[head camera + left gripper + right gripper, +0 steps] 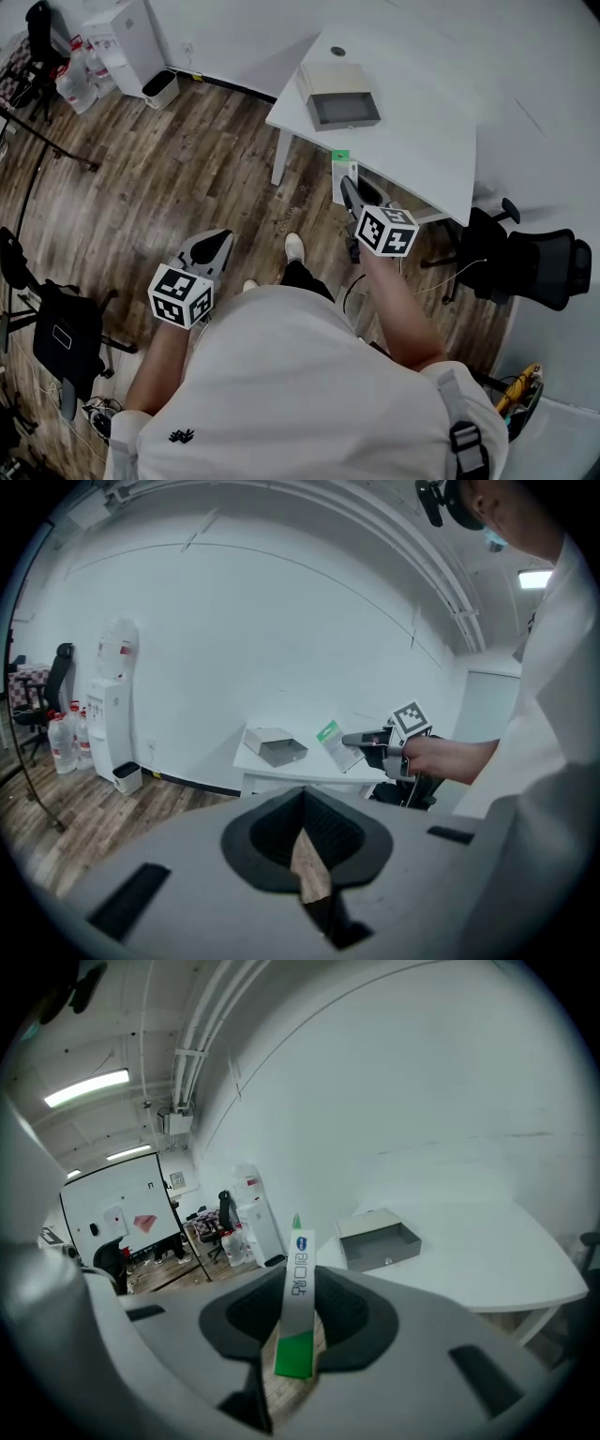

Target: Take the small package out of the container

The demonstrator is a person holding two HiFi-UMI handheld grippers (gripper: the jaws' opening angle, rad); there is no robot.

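Note:
My right gripper is shut on a small flat white package with a green end, held in the air just off the near edge of the white table. In the right gripper view the package stands edge-on between the pads of this gripper. The grey open-topped container sits further back on the table, apart from the package. My left gripper hangs low over the wooden floor, away from the table. Its jaws stand a narrow slit apart with nothing between them.
A black office chair stands to the right of the table. A white water dispenser, a small bin and water bottles line the far left wall. A black stand is at my left.

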